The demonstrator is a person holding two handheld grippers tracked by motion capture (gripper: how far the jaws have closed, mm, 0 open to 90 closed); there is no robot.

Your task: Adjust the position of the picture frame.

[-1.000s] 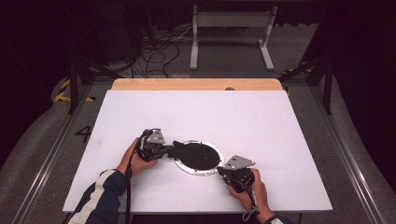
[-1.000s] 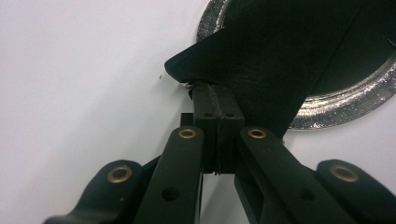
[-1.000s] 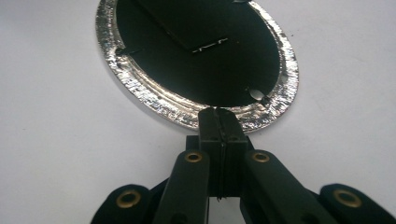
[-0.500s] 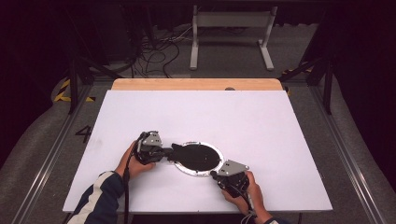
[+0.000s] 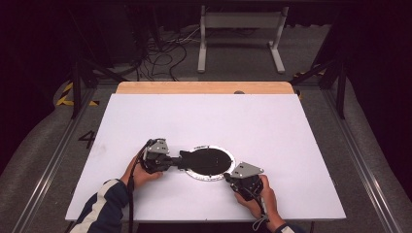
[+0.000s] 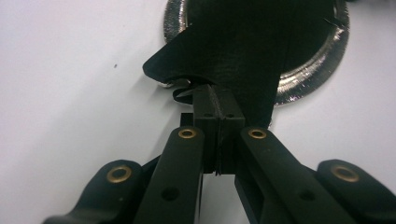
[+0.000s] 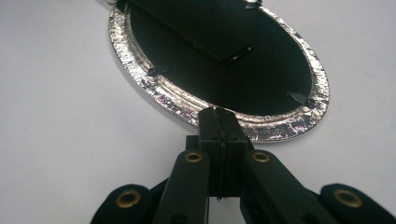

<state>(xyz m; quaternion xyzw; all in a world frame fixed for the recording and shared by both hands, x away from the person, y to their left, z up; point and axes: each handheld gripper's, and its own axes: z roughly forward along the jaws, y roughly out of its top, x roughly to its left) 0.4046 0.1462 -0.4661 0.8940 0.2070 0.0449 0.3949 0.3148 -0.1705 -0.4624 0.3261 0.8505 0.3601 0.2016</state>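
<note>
We've got the left hand-held gripper (image 6: 218, 100) clamped tight on the edge of a black sheet (image 6: 252, 46) — jaws fully together, the sheet's corner pinched between the pads. The sheet lies across a round silver foil tray (image 5: 206, 162), its flap hanging past the rim on our left. The right hand-held gripper (image 7: 219, 116) is closed too, nothing visibly between its jaws — tips sit right at the tray's crinkled foil rim (image 7: 280, 128); contact we can't tell. The tray rests on the white worktop (image 5: 204, 121), near its front edge, between both hands.
</note>
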